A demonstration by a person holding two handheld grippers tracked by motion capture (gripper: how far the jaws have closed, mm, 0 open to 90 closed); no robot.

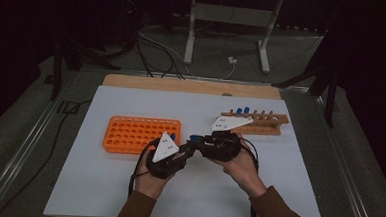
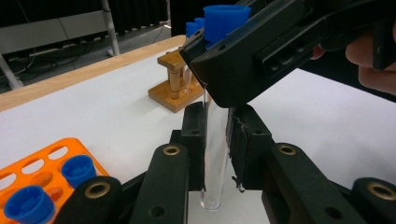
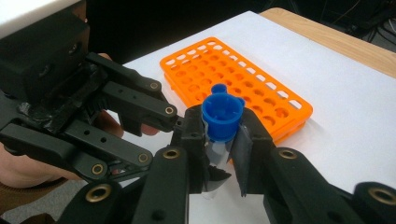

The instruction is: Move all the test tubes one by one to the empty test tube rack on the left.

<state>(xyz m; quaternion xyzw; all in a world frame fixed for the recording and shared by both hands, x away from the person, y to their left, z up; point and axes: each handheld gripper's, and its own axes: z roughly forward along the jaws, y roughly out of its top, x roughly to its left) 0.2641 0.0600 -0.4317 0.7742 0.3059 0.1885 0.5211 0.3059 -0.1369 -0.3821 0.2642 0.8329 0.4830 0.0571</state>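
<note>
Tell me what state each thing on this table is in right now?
Test tube: upright, blue-capped, gripped by both grippers.
Left gripper: shut on the tube's glass body.
Right gripper: shut just below the cap.
Orange rack: mostly empty, two capped tubes.
Wooden rack: holds several capped tubes.

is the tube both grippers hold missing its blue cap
No, the clear test tube wears a blue cap, seen just above the right gripper jaws.

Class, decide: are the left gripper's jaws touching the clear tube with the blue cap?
Touching. In the left gripper view, the left gripper has both pads pressed against the clear tube, with no gap either side.
</note>
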